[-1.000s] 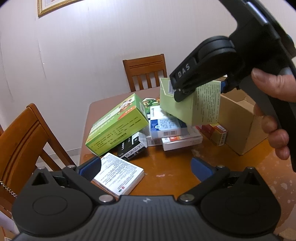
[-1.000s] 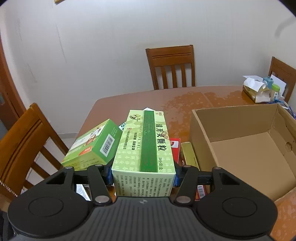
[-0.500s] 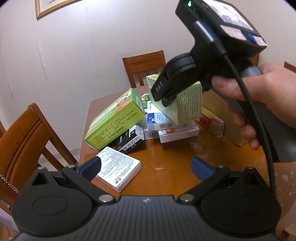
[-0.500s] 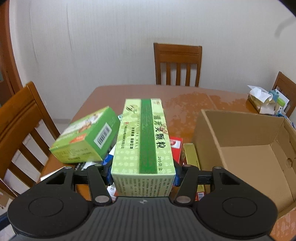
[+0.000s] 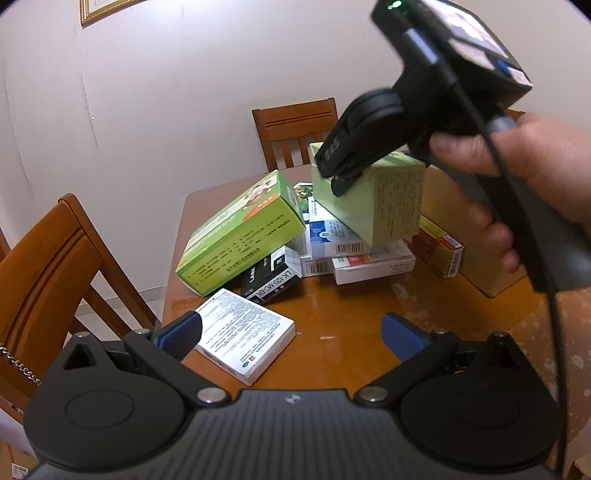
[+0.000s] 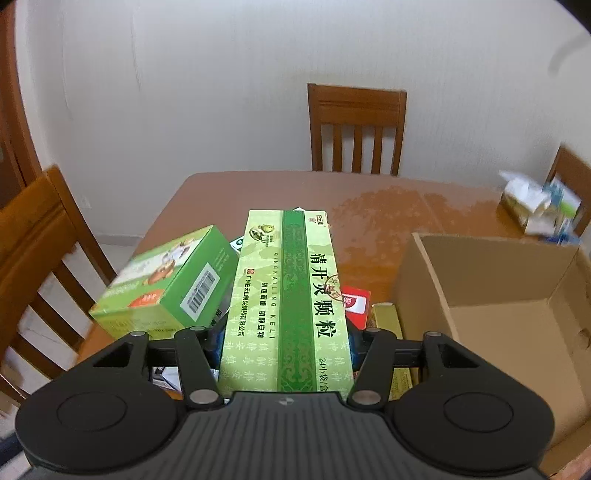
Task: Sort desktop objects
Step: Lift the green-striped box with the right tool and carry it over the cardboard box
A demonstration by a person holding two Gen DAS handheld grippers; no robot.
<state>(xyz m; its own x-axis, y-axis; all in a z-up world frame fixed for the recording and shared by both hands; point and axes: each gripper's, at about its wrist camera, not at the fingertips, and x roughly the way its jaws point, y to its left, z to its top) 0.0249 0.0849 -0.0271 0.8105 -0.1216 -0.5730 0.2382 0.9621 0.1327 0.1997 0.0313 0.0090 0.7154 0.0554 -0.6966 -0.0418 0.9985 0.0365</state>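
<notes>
Both right fingers (image 6: 286, 341) clamp the pale green box (image 6: 286, 295), hiding boxes beneath; left fingers (image 5: 291, 332) stand apart.

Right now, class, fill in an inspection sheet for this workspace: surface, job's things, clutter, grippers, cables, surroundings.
Surface: wooden table, blotchy patches near the carton.
Job's things: pale green box held above the pile; green box tilted on the pile; white box flat near the table edge; open carton, nothing seen inside.
Clutter: tissue box at the far corner.
Grippers: right gripper shut on pale green box; left gripper open, holding nothing.
Cables: black cable hanging from the right gripper.
Surroundings: chairs, white wall, picture frame.
</notes>
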